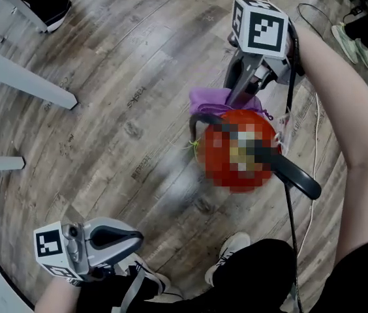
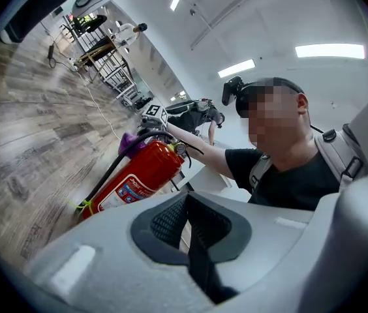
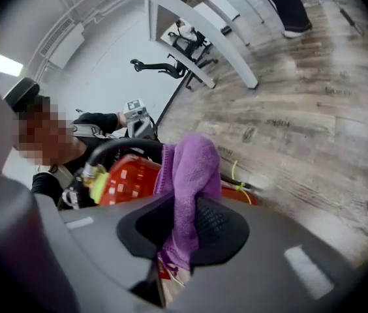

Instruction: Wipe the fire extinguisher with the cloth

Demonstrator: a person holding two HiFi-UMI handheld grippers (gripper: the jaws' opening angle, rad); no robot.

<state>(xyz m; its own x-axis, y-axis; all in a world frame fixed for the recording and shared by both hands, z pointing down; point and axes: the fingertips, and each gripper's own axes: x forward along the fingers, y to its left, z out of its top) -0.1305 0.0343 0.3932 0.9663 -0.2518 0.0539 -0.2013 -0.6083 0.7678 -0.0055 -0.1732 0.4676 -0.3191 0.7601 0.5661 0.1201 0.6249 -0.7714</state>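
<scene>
A red fire extinguisher (image 1: 231,165) stands on the wooden floor, seen from above, with a black lever (image 1: 291,173) and a black hose (image 1: 200,124). My right gripper (image 1: 239,100) is at its far side, shut on a purple cloth (image 1: 213,100) that hangs against the top of the cylinder. In the right gripper view the cloth (image 3: 194,168) runs down between the jaws, in front of the extinguisher (image 3: 128,178). My left gripper (image 1: 138,238) is shut and empty at the lower left, well apart from the extinguisher (image 2: 138,175).
White table legs (image 1: 27,80) stand at the left. A yellow tie (image 1: 194,146) hangs on the hose. A cable (image 1: 314,194) runs over the floor on the right. My shoes (image 1: 230,250) are near the extinguisher's base.
</scene>
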